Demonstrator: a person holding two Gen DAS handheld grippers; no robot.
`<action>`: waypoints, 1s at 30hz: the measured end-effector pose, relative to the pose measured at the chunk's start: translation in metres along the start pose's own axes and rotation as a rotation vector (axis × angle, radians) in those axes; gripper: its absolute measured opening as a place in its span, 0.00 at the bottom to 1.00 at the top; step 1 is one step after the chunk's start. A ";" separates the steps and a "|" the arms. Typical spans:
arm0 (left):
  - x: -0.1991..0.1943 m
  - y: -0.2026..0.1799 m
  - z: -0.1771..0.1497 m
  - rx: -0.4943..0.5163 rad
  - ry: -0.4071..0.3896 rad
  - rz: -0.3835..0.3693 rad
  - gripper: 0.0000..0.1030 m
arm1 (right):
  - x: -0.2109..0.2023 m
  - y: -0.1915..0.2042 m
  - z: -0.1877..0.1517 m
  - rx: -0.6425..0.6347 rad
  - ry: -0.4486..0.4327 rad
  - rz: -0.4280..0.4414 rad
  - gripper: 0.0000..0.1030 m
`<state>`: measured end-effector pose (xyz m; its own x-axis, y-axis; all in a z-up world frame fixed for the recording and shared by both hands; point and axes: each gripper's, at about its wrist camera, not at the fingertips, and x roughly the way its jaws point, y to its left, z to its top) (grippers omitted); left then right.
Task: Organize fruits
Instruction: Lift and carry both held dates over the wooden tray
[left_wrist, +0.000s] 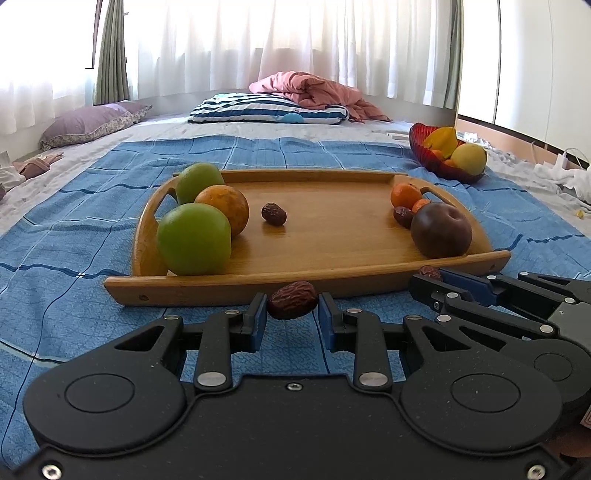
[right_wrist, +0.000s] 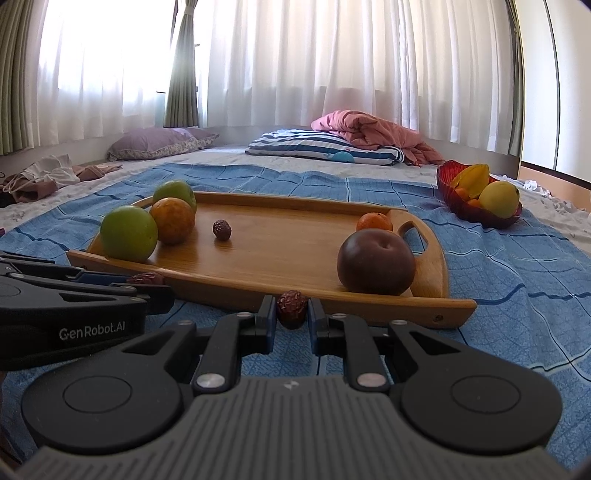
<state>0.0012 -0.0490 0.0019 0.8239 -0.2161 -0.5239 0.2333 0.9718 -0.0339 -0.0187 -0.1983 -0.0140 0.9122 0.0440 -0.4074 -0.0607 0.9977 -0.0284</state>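
Note:
A wooden tray (left_wrist: 325, 284) lies on a blue cloth. On it sit two green apples (left_wrist: 194, 239), an orange (left_wrist: 225, 206), a dried red date (left_wrist: 274, 214), small tangerines (left_wrist: 404, 195) and a dark brown fruit (left_wrist: 441, 229). My left gripper (left_wrist: 292, 307) is shut on a dried red date (left_wrist: 292, 304) just before the tray's near edge. My right gripper (right_wrist: 291, 310) is shut on another dried date (right_wrist: 291, 308), also before the near edge. Each gripper shows in the other's view, right gripper (left_wrist: 430, 275) and left gripper (right_wrist: 147, 279).
A red bowl (left_wrist: 424, 147) with yellow and orange fruit stands at the back right on the cloth (left_wrist: 74, 258). Pillows (left_wrist: 266, 109) and a pink blanket (left_wrist: 314, 88) lie farther back under the curtains. Clothes lie at the far left.

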 end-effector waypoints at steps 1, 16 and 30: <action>-0.001 0.000 0.000 -0.002 -0.001 -0.002 0.27 | 0.000 0.000 0.001 0.000 -0.002 0.001 0.22; -0.008 0.000 0.010 -0.002 -0.025 -0.005 0.28 | -0.001 0.002 0.011 -0.003 -0.022 0.005 0.22; -0.006 -0.002 0.027 0.003 -0.050 -0.015 0.28 | 0.001 -0.001 0.024 0.002 -0.044 0.008 0.22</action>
<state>0.0098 -0.0522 0.0276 0.8448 -0.2355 -0.4805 0.2476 0.9681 -0.0391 -0.0083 -0.1981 0.0075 0.9286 0.0545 -0.3671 -0.0677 0.9974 -0.0232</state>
